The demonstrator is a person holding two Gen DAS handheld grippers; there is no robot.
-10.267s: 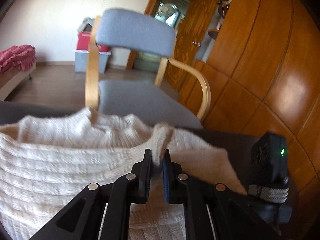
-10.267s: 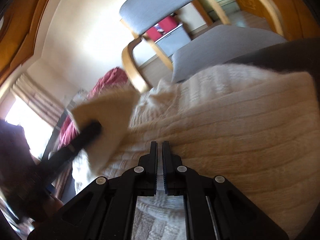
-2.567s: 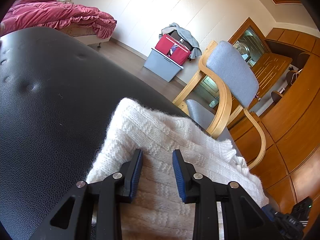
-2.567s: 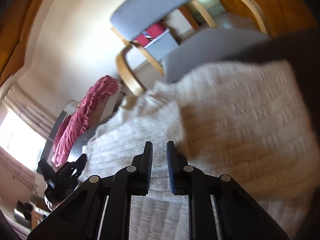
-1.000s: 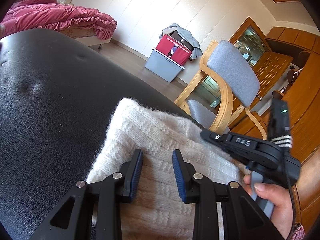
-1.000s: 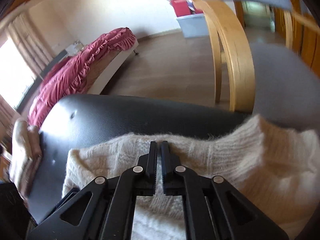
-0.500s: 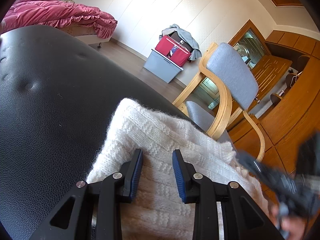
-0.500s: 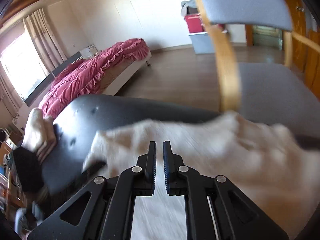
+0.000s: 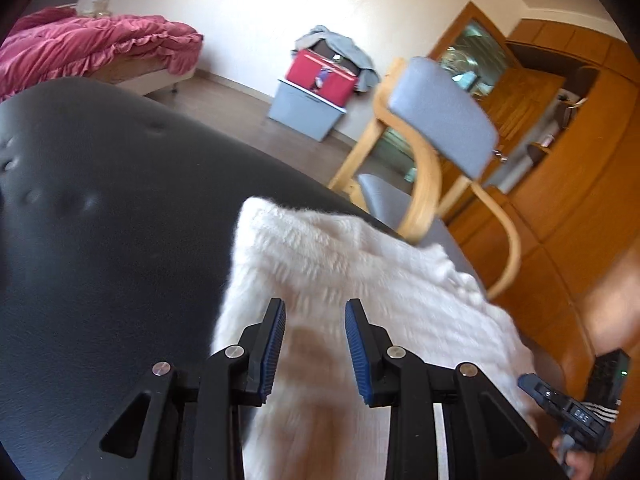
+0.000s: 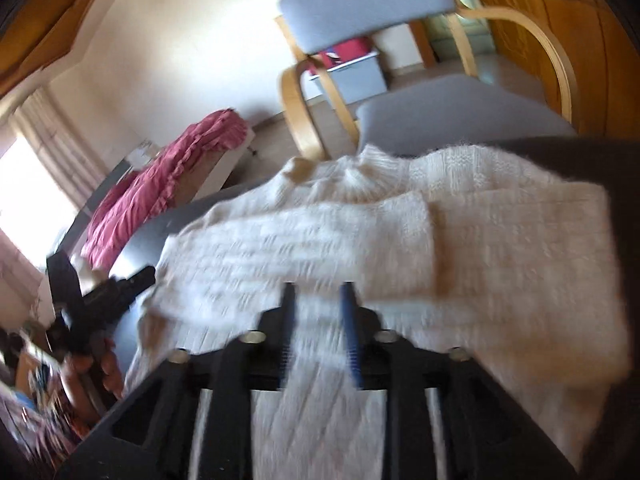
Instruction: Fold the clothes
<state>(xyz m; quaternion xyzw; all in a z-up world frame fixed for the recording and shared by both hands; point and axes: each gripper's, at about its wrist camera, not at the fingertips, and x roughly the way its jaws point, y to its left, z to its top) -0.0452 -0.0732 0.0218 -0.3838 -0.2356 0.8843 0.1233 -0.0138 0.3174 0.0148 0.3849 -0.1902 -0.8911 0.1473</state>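
Both my grippers hang over the cream knit sweater (image 10: pixel 400 220): left gripper (image 9: pixel 315 344) parted and empty, right gripper (image 10: pixel 316 320) opening, empty, nearer its folded sleeve.

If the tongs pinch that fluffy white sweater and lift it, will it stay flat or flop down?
Probably flop: the white sweater is soft knit, already folded over itself in limp layers. It looks thick and fuzzy, so likely light for its bulk. On the smooth black cushion, it may slide when pushed.
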